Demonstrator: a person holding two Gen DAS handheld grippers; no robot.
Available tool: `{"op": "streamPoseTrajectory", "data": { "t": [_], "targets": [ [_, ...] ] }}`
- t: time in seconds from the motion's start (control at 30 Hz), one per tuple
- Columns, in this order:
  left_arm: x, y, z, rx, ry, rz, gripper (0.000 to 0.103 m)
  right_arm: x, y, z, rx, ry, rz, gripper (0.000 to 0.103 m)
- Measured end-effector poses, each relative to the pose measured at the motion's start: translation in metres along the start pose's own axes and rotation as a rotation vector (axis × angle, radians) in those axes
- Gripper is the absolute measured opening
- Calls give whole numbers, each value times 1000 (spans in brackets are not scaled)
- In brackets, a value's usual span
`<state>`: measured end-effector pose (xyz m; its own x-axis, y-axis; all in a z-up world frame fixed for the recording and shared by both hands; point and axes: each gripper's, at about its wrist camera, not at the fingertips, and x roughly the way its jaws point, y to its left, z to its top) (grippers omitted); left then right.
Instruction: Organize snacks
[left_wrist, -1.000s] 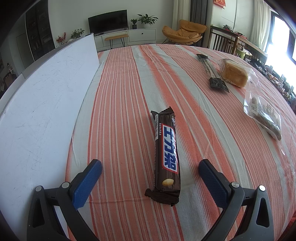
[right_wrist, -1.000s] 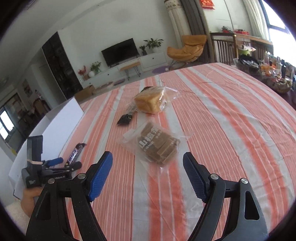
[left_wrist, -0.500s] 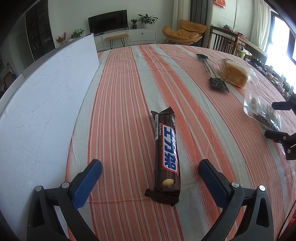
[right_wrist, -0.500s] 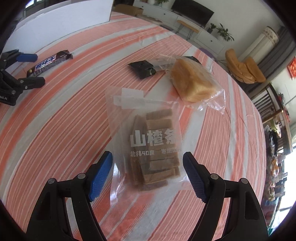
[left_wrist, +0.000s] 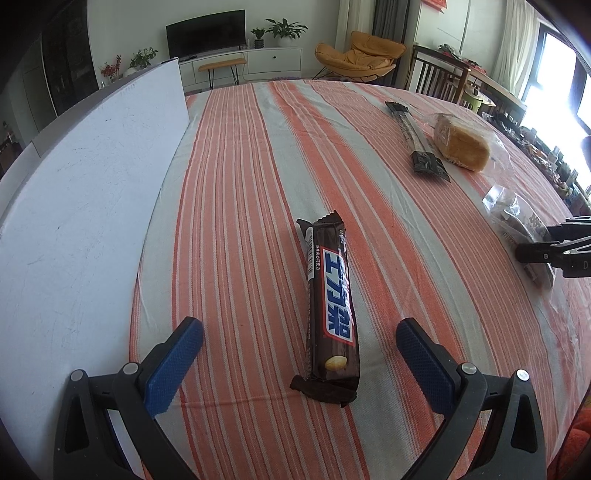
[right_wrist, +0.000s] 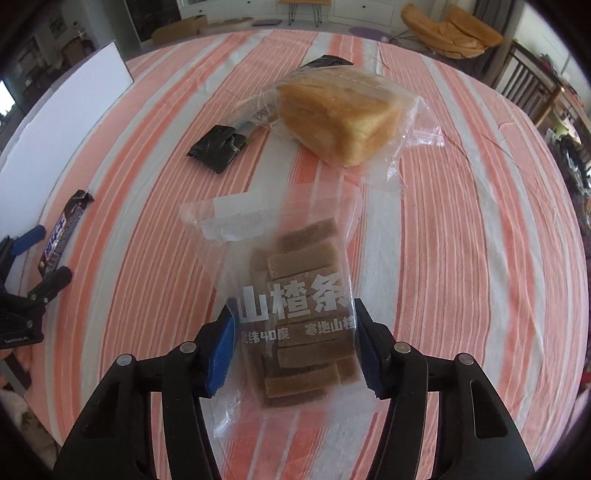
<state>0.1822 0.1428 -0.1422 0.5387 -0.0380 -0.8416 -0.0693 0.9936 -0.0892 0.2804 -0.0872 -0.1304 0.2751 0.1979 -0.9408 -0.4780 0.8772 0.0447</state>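
So far we judge little is done: all four snacks lie loose on the table (left_wrist: 229, 155), none at the white board (left_wrist: 74, 206) along its left edge. Left gripper (left_wrist: 299, 350) hovers with jaws wide apart, the chocolate bar (left_wrist: 332, 306) lying lengthwise between them, untouched. Toward the far right, the dark stick pack (right_wrist: 221, 146) and bread (right_wrist: 343, 118) wait. Right gripper (right_wrist: 293, 347) has just been closing; its pads meet the sides of the hawthorn bag (right_wrist: 299, 295), near the table's right edge.

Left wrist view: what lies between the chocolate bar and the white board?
Nothing: between the chocolate bar and the white board only bare striped tablecloth shows in the left wrist view.
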Motion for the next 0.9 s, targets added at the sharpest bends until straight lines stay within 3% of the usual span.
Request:
{"op": "streamPoseTrajectory", "data": {
  "t": [0.07,0.13,0.27,0.33,0.37,0.5,0.6,0.7,0.83,0.9],
  "targets": [
    [-5,9,4,-75,21,-82,102,-4,8,-10,-17,-4,-9,58],
    [-7,14,8,-118,39,-93,97,-10,6,-20,43,-22,39,58],
    [-4,-3,15,-9,65,7,59,-28,-11,-37,256,-90,160,58],
    [-3,-15,14,63,56,35,36,-39,-17,-49,337,-122,227,58],
    [-3,-19,13,83,51,30,17,-43,-19,-56,373,-133,259,58],
    [-23,-16,2,-4,40,-111,17,-59,-22,-78,484,-153,342,58],
    [-61,-9,-15,-92,11,-274,17,-70,-22,-90,536,-159,371,58],
    [-105,-3,-34,-127,-26,-386,17,-82,-14,-97,551,-166,398,58],
    [-164,22,-52,-178,-90,-466,17,-100,20,-83,534,-192,515,58],
    [-194,47,-56,-209,-144,-458,17,-112,53,-66,489,-210,580,58]
  ]
}}
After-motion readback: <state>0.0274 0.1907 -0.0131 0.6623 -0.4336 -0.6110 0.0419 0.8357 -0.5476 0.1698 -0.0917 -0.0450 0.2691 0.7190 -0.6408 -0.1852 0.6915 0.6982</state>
